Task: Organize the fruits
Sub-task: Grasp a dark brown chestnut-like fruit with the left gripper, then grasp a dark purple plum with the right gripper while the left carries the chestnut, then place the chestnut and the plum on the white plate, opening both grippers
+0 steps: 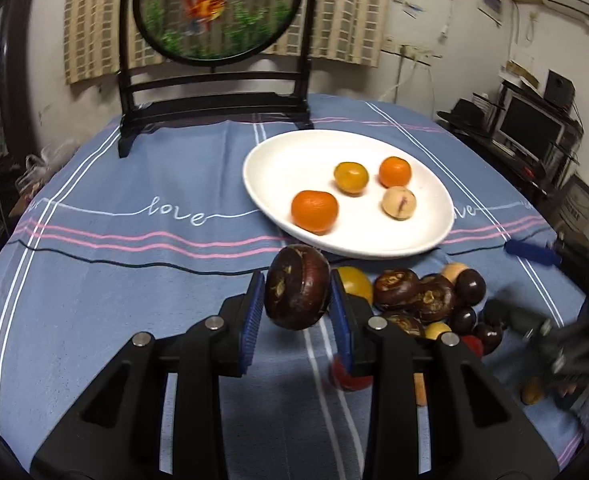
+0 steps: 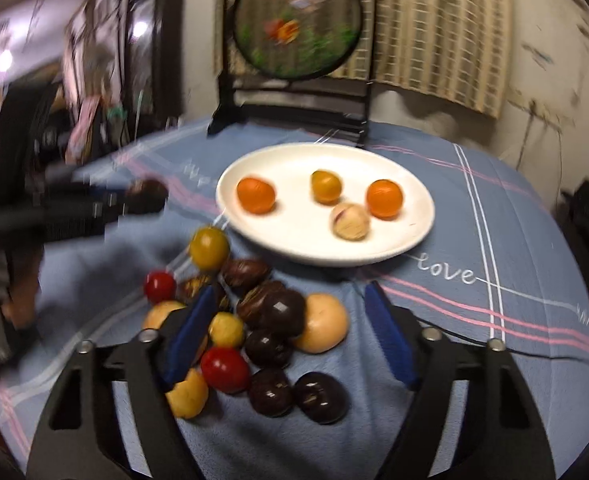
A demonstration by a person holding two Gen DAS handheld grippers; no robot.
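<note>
A round table under a blue tablecloth holds a white plate carrying four small fruits so far — two orange, one yellow, one pale. Just in front of the plate, a pile of fruits waits unsorted on the cloth: most of the job remains. The left gripper clamps a dark brown fruit, lifted near the plate's edge. The right gripper hovers over the pile, jaws apart, holding nothing.

Left gripper, right gripper: black frames, blue ribbed pads, silver round screws.
</note>
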